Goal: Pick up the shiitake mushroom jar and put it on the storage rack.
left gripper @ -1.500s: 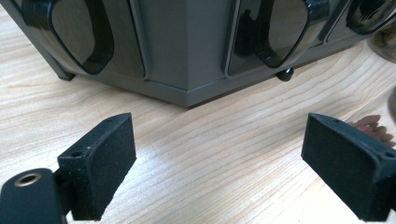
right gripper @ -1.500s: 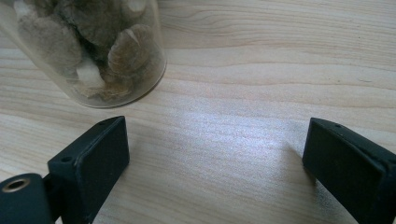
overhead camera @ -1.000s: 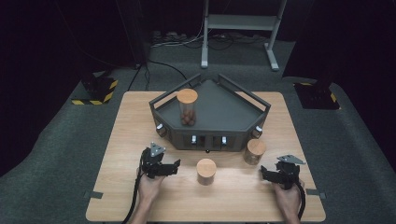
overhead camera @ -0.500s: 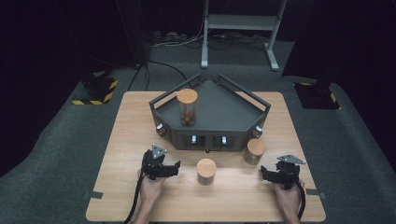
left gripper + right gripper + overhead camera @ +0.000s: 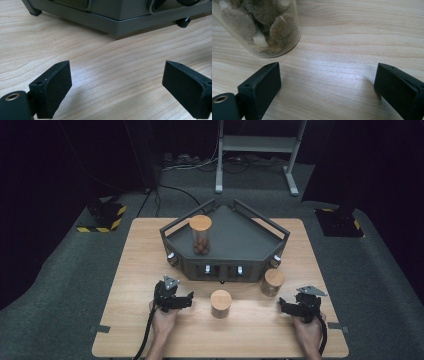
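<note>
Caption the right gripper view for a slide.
Open right gripper over the wooden table, a glass jar of brown pieces just beyond its jaws.

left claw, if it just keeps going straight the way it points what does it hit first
Probably the dark tray's front wall. The left claw is open over bare table, with nothing between it and that wall; how far off is hard to judge.

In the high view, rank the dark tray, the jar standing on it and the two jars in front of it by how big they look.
1. dark tray, by far the largest.
2. jar on the tray, looks tallest.
3. middle jar and right jar: alike, so no ranking.
</note>
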{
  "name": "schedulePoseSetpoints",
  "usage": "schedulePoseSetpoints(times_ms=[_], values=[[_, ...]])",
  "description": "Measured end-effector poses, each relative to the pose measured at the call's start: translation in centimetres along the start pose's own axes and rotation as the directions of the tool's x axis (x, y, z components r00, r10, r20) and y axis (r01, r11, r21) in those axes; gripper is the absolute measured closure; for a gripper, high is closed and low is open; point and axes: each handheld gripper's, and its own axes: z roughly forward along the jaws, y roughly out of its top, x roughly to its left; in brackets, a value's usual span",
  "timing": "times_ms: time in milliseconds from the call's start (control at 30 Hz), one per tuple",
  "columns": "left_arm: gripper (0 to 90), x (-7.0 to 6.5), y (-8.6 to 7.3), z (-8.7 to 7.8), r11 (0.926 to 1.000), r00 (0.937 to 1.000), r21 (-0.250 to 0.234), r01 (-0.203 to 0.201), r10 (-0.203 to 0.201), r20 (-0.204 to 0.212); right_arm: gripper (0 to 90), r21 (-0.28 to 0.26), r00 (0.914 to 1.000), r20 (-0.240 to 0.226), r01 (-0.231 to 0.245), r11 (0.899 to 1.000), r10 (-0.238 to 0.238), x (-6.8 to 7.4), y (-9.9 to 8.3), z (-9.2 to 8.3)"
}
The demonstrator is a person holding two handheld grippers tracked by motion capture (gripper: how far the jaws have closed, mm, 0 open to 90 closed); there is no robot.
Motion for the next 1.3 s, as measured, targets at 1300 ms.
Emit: schedulePoseSetpoints(times_ms=[1300], values=[[7.0,0.54,-1.01,0.91,0.999,0.9972,0.016,-0.042,0.043,-0.062,4.9,-0.012,0.9989,-0.039,-0.027,1.0,0.026,0.1,-0.35,-0.43]])
